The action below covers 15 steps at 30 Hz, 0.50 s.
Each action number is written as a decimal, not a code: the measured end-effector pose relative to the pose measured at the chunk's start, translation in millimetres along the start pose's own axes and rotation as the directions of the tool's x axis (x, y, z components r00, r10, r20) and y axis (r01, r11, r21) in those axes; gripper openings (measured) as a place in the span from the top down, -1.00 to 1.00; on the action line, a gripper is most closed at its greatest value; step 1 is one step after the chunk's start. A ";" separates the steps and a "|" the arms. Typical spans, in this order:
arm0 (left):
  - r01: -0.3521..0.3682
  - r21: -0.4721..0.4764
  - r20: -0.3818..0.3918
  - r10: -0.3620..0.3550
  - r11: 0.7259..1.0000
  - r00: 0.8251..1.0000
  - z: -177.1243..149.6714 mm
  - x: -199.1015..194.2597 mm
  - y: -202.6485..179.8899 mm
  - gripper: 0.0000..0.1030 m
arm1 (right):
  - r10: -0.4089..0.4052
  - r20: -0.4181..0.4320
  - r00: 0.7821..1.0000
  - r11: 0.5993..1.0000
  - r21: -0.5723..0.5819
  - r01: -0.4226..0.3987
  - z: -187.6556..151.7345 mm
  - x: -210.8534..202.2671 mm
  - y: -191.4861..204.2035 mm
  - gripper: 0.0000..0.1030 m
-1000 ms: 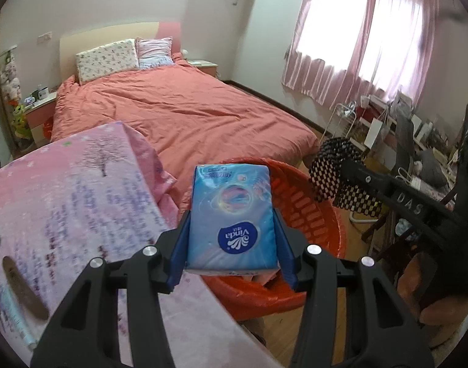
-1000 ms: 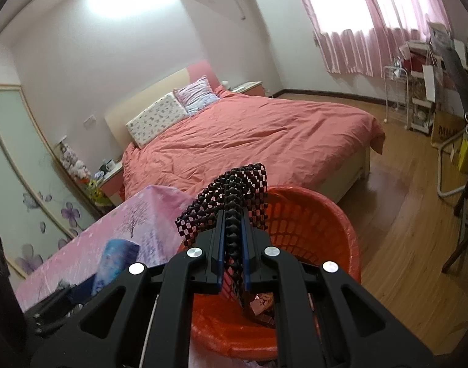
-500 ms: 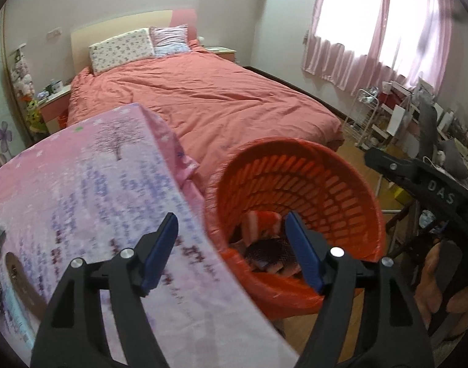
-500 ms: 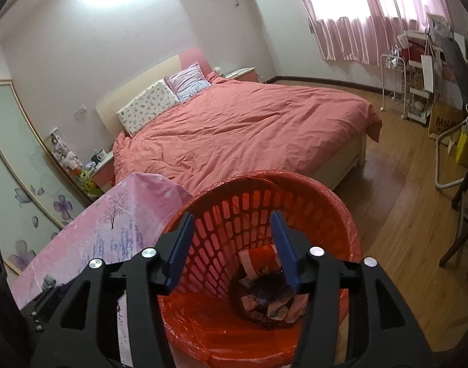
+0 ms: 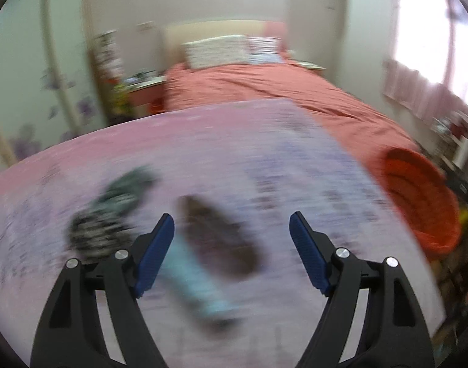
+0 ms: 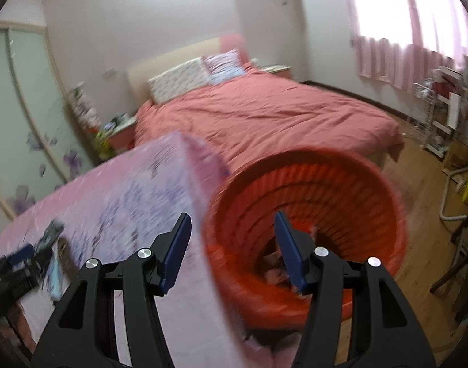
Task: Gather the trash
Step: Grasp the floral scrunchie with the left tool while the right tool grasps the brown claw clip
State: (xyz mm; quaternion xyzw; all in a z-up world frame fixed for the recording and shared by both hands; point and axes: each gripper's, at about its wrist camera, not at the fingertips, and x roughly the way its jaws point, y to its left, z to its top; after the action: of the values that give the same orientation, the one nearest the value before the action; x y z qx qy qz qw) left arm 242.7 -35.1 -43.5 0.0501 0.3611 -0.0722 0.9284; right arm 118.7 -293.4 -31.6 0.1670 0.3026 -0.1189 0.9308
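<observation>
Left claw (image 5: pixel 230 242), jaws just opened further and empty, hangs over the tabletop (image 5: pixel 264 141) above a brown scrap (image 5: pixel 218 239) and pale blue wrapper (image 5: pixel 194 282) (both blurred). Right claw (image 6: pixel 232 251), apart and empty, faces the orange basket (image 6: pixel 371 190). Settle, centre on one piece, then close.

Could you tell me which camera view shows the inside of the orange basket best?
The right wrist view: the orange basket fills the frame, its mouth tipped toward the camera, with trash visible inside. The left wrist view catches it only blurred at the right edge.
</observation>
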 end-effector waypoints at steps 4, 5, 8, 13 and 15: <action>-0.130 -0.103 -0.035 0.127 0.986 0.991 -10.3 6.4 68.9 -0.48 | 0.060 -0.058 0.996 0.996 -0.062 -0.064 -17.8 8.7 42.8 -0.10; -0.150 -0.117 -0.046 0.145 0.982 0.988 -11.8 10.1 79.4 -0.48 | 0.073 -0.069 0.995 0.994 -0.073 -0.078 -21.0 9.4 50.6 -0.10; -0.183 -0.154 -0.094 0.170 0.971 0.981 -15.3 26.9 103.5 -0.48 | 0.116 -0.107 0.987 0.985 -0.118 -0.128 -30.7 15.0 80.8 -0.10; -0.177 -0.167 -0.157 0.151 0.970 0.976 -17.8 54.2 115.1 -0.30 | 0.180 -0.162 0.970 0.962 -0.175 -0.208 -43.7 23.1 129.9 -0.10; -0.139 -0.186 -0.174 0.107 0.973 0.979 -19.5 59.8 119.6 0.01 | 0.203 -0.185 0.961 0.953 -0.186 -0.238 -45.8 27.8 145.4 -0.10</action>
State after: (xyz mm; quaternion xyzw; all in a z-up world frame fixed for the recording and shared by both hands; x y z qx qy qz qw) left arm 293.7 79.6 -93.5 -0.0141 0.4371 0.0262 0.8989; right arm 163.5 -146.0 -48.5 0.1117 0.3681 0.0322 0.9225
